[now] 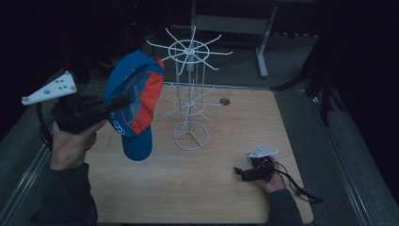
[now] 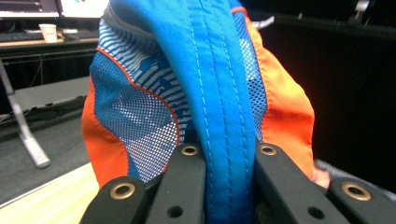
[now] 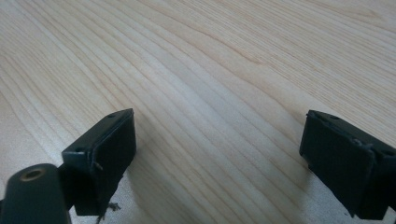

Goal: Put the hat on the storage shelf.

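Note:
A blue and orange cap (image 1: 134, 99) hangs in the air at the left, its brim pointing down over the table. My left gripper (image 1: 120, 101) is shut on its blue band, which runs between the jaws in the left gripper view, where the cap (image 2: 187, 93) looms close. A white wire display stand (image 1: 190, 89) with radiating hooks stands at the table's middle back, just right of the cap. My right gripper (image 1: 240, 173) rests low on the wooden table (image 1: 188, 183) at the front right, open, with bare wood (image 3: 219, 116) between its jaws.
A round hole (image 1: 224, 101) is in the table right of the stand. A cable (image 1: 301, 188) trails from the right gripper toward the table's right edge. Behind the table are a metal frame leg (image 1: 262, 56) and dark floor.

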A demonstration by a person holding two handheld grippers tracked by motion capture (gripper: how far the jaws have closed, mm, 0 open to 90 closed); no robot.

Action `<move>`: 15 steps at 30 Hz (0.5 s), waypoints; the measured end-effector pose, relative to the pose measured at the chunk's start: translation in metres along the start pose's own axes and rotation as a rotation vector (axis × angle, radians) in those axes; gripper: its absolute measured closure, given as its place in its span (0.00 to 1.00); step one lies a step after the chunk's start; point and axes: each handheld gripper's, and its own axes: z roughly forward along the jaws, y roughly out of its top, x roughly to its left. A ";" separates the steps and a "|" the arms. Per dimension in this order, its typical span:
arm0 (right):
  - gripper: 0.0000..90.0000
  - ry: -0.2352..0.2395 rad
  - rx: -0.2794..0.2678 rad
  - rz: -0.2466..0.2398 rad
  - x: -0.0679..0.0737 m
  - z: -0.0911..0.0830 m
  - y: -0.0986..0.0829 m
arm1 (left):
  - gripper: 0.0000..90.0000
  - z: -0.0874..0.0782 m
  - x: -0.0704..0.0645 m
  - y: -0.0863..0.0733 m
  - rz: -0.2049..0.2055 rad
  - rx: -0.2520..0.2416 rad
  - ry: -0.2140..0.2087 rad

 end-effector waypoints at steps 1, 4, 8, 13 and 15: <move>0.12 0.000 0.000 0.000 0.000 0.000 0.000 | 0.98 0.001 0.000 -0.001 0.005 0.011 0.001; 0.12 -0.001 0.000 -0.002 0.000 0.000 0.000 | 0.96 0.006 -0.001 -0.002 0.014 0.041 0.008; 0.12 -0.001 0.000 -0.002 0.000 0.000 0.000 | 0.93 0.011 0.002 -0.007 0.002 0.080 0.022; 0.12 -0.002 0.000 -0.002 0.000 0.000 0.000 | 0.87 0.014 0.006 -0.011 -0.021 0.102 0.032; 0.12 -0.001 0.001 -0.002 0.000 0.000 0.000 | 0.82 0.013 0.007 -0.012 -0.030 0.100 0.027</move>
